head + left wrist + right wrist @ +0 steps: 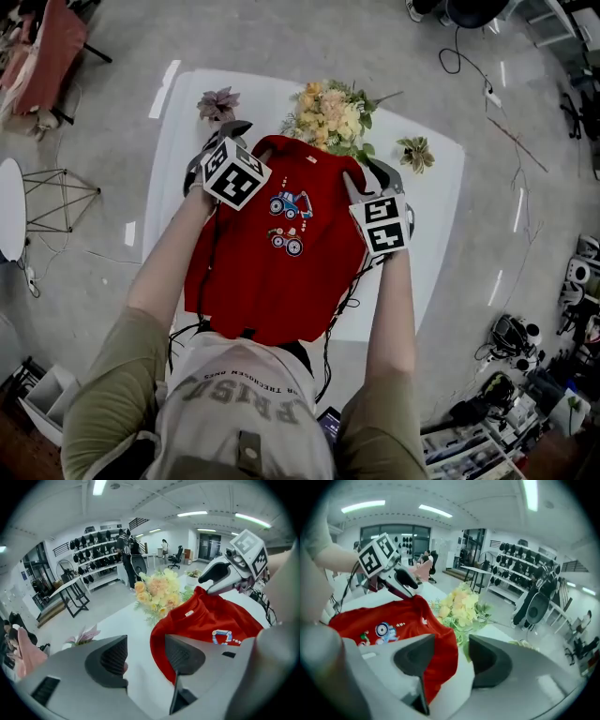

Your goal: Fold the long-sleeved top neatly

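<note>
On the white table [173,150], listed from left to right.

1. Pinkish flower [217,103]: is lying near the far left corner, just beyond the left gripper.
2. Left gripper [234,129]: is pointing down at the top's far left shoulder. Its jaws are standing apart and gripping nothing. Bare table is showing through the gap, and the red edge is running behind the right-hand pad.
3. Red long-sleeved top [281,272]: is lying spread in the middle of the table, printed front up, with its neck towards the flowers and its hem reaching the near edge by the person.
4. Bouquet [328,114] of yellow and peach blooms: is resting just past the neckline.
5. Right gripper [373,172]: is hovering at the far right shoulder. Its jaws are parted with a fold of red cloth sitting loose between them, unpinched.
6. Small green plant [415,153]: is sitting just beyond the right gripper.
</note>
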### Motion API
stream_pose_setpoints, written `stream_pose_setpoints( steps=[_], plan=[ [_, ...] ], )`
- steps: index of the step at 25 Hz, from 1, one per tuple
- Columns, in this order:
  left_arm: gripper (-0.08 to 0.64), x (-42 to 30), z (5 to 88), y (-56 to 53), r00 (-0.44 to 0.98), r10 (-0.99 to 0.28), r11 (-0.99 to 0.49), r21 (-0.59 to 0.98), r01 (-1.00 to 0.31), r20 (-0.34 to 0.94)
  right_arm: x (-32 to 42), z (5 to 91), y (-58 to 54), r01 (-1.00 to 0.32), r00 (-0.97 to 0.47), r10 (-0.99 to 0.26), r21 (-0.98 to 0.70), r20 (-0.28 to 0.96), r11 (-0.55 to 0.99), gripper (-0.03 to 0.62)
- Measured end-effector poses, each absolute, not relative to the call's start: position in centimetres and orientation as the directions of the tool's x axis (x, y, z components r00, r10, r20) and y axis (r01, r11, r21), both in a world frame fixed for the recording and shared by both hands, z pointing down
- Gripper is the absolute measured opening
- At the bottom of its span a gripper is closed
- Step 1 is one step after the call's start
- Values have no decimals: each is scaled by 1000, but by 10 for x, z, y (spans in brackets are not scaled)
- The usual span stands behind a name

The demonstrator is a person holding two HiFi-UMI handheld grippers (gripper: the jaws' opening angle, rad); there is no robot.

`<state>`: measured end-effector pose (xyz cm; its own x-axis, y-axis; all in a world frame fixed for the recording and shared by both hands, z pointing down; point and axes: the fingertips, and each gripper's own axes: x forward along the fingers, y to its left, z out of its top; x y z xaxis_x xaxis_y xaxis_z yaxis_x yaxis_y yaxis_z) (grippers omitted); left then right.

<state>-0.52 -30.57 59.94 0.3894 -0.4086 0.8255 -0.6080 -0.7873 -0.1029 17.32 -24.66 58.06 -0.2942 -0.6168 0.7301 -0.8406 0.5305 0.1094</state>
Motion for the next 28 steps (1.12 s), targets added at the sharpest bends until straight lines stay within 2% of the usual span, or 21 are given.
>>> stream_pose_setpoints(
  steps=[1,2,11,18,22,28],
  plan=[
    [244,-8,592,-302,399,-414,-781,-94,-618,818,173,574,-241,-849,-319,-618,73,719,523,263],
    [247,-12,585,-298,408,-420,-774,-85,-628,811,174,567,-234,-856,-339,-622,44,706,515,301],
    [253,-55,539,-189,438,-449,-731,-39,-681,779,194,513,-116,-899,-344,-716,5,608,437,302],
    [253,-69,551,-47,433,-409,-710,18,-704,804,172,534,-7,-868,-388,-650,-23,654,495,302],
    [253,-57,563,23,458,-353,-721,75,-689,816,157,550,31,-847,-394,-609,-16,688,531,302],
    [253,-36,583,111,491,-198,-778,169,-605,848,143,554,60,-861,-369,-604,-14,707,509,302]
  ],
)
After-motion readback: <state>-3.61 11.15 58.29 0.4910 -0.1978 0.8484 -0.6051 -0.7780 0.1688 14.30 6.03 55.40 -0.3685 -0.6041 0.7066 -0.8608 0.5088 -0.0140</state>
